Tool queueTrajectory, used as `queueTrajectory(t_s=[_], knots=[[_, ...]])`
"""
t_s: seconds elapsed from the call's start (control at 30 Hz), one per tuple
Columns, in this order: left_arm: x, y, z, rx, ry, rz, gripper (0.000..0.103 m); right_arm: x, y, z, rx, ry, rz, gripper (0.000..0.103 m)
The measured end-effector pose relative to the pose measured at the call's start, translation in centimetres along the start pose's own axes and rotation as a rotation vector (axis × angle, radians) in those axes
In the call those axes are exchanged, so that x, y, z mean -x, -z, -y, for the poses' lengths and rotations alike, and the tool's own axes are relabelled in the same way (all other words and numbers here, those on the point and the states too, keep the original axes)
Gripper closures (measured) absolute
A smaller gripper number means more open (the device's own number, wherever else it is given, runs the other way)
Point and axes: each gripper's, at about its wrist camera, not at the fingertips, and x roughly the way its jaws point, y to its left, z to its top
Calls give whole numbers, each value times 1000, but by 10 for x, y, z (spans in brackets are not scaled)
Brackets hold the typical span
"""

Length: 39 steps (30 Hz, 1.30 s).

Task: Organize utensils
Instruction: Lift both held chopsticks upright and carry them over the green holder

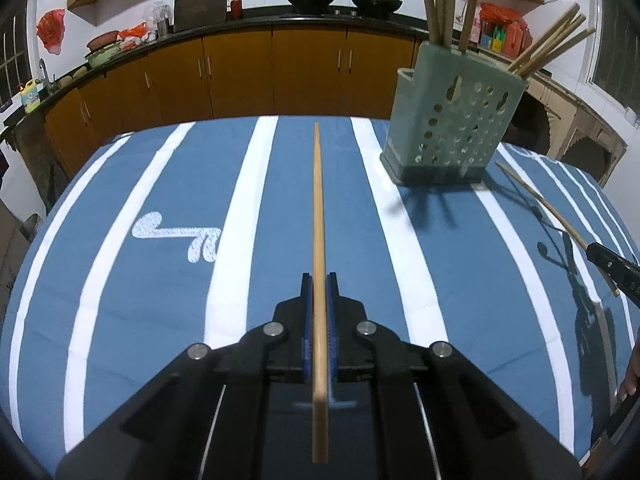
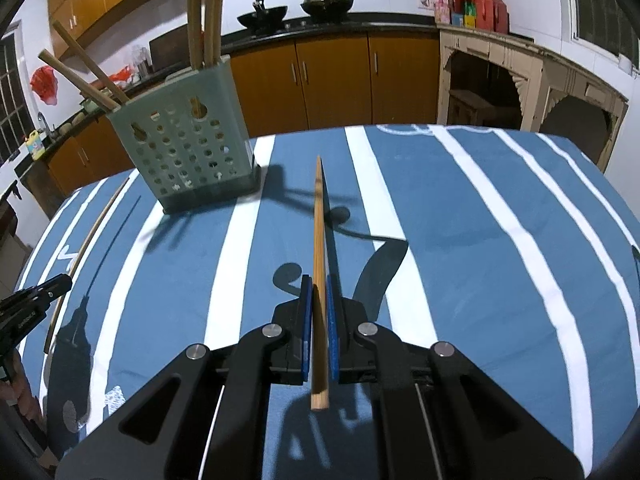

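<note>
A table under a blue, white-striped cloth stands in a kitchen with orange cabinets. Each tool, left and right, pinches one pale wooden chopstick lengthwise between its pads, above the cloth. A perforated green holder with more chopsticks stands beyond.

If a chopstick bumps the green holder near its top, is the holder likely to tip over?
Possibly. The green holder stands tall on a narrow base, and its long utensils put weight high. Its perforated plastic walls look light, so it may slide on the striped cloth first.
</note>
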Motion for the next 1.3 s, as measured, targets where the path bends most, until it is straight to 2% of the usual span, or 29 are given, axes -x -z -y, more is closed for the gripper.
queueTrajectory(t_s=[0.33, 0.53, 0.7, 0.9, 1.3], knots=[[27, -16, -4, -5, 10, 79, 95, 22, -16, 1, 1, -11, 71, 95], [28, -19, -3, -22, 12, 76, 95, 17, -16, 3, 2, -7, 57, 95], [23, -17, -6, 1, 19, 59, 95, 18, -14, 5, -17, -13, 63, 95], [35, -26, -14, 20, 18, 104, 95, 30, -26, 7, -25, -12, 119, 95], [51, -43, -26, 43, -1, 167, 95, 33, -29, 10, -32, -10, 133, 95]])
